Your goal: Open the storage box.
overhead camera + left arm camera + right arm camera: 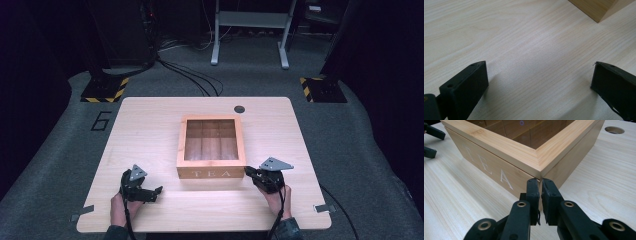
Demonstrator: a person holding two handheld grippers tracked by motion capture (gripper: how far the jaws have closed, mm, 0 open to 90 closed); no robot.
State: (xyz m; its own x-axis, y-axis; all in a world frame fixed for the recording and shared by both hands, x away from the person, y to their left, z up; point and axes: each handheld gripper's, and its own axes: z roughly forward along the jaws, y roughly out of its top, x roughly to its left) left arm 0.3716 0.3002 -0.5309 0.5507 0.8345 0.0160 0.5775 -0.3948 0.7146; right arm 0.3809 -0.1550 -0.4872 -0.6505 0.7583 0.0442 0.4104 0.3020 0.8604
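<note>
Around the table (150, 125): grey carpet, black cables running off toward a grey metal frame (250, 30) at the far side, two stands with yellow-black striped feet (102, 90) at the far corners, a "6" (101, 121) marked on the floor to the left. Small dark hole (239, 109) in the tabletop just behind the box. Nothing lying between the grippers and the box.

Wooden box (211, 146) at the table's middle, roughly square and slightly deeper than wide, sides parallel to the table edges, top framed in a pale wooden rim, dark compartments visible inside. Front wall facing the person, lettered "TEA" (211, 173) in white; same lettering readable slantwise in the right gripper view.

Left gripper (150, 192) low on the table to the box's left front, apart from it, pointing right; jaws spread wide with bare tabletop between them, a box corner (599, 10) visible farther off.

Right gripper (248, 171) at the box's front right corner (540, 173), pointing left toward it; jaws drawn nearly together with a thin gap, tips right at the corner edge — touching or just short, cannot tell.
</note>
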